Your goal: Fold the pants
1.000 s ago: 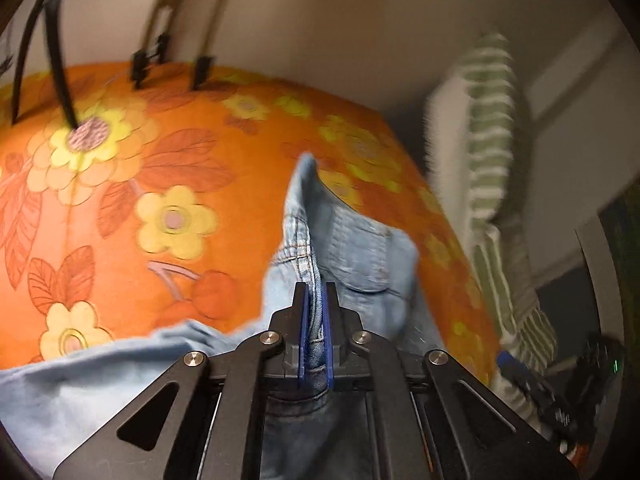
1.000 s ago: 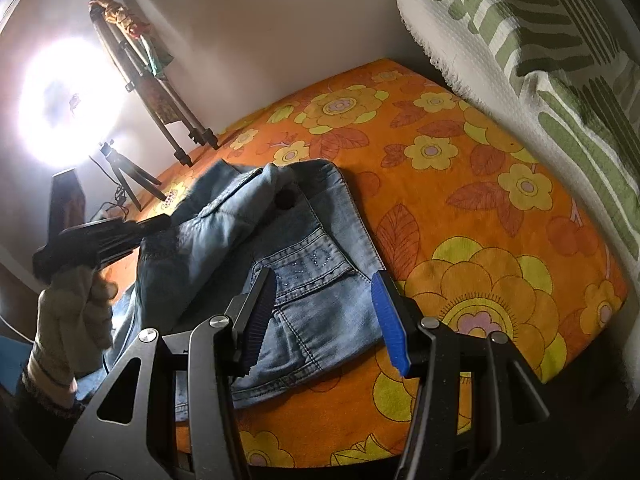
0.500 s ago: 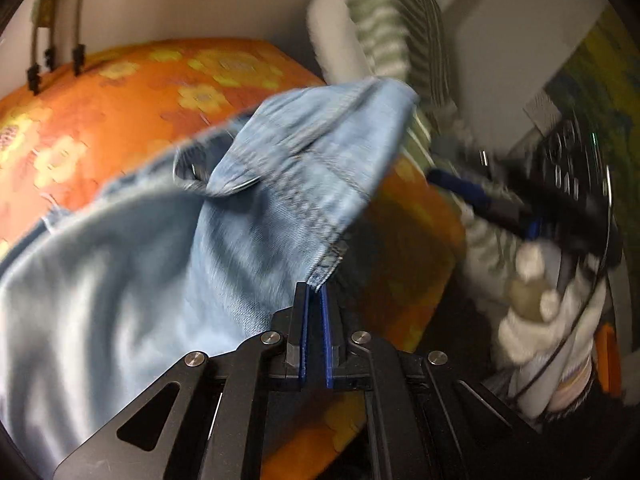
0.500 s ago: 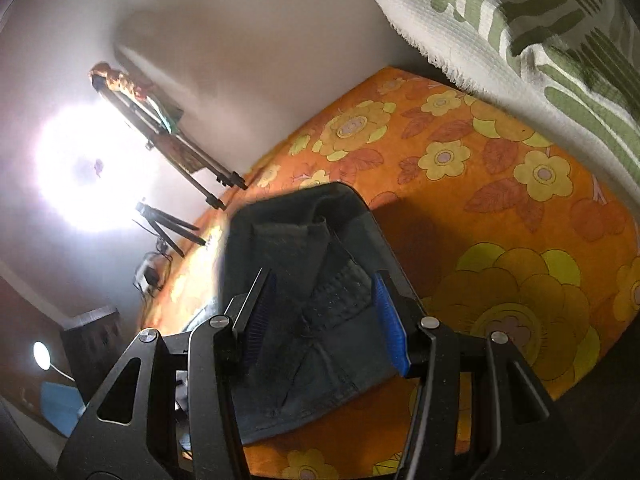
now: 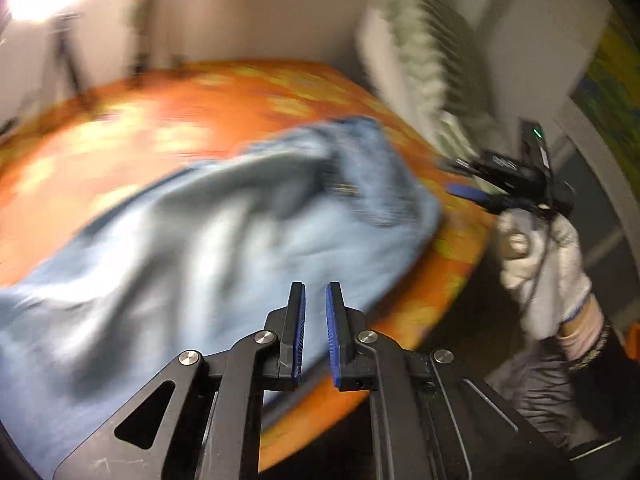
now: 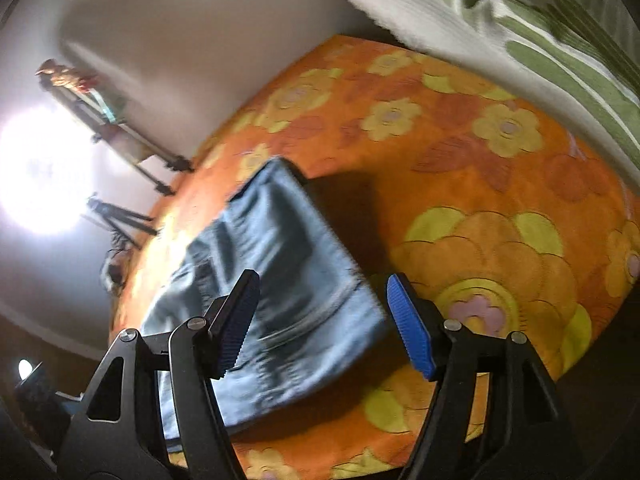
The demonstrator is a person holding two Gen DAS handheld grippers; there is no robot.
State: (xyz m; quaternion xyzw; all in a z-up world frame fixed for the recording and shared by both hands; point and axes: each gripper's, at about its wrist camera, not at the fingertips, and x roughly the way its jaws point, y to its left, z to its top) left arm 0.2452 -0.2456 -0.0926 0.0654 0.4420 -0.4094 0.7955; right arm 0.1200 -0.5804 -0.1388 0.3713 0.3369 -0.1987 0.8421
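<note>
Light blue jeans (image 5: 200, 240) lie in a blurred, folded heap on the orange flowered bedspread (image 5: 200, 100). My left gripper (image 5: 316, 292) hovers just over their near edge. Its jaws are opening, a narrow gap shows between the blue pads, and no cloth sits in it. In the right wrist view the jeans (image 6: 280, 260) lie as a flat folded slab near the front edge of the bed. Above that end my right gripper (image 6: 323, 280) is wide and still opening, holding nothing. From the left wrist view, the right gripper (image 5: 464, 184) is beside the jeans' right end, held by a white-gloved hand (image 5: 540, 248).
A green and white striped blanket (image 6: 520, 20) is piled at the head of the bed (image 6: 480, 180). A bright lamp (image 6: 36, 168) and tripods (image 6: 120, 216) stand by the far wall. The mattress edge drops off just beneath both grippers.
The left gripper carried the pinched denim over to the right, then its pads parted and the cloth dropped free. The right jaws widened. The jeans now lie doubled over.
</note>
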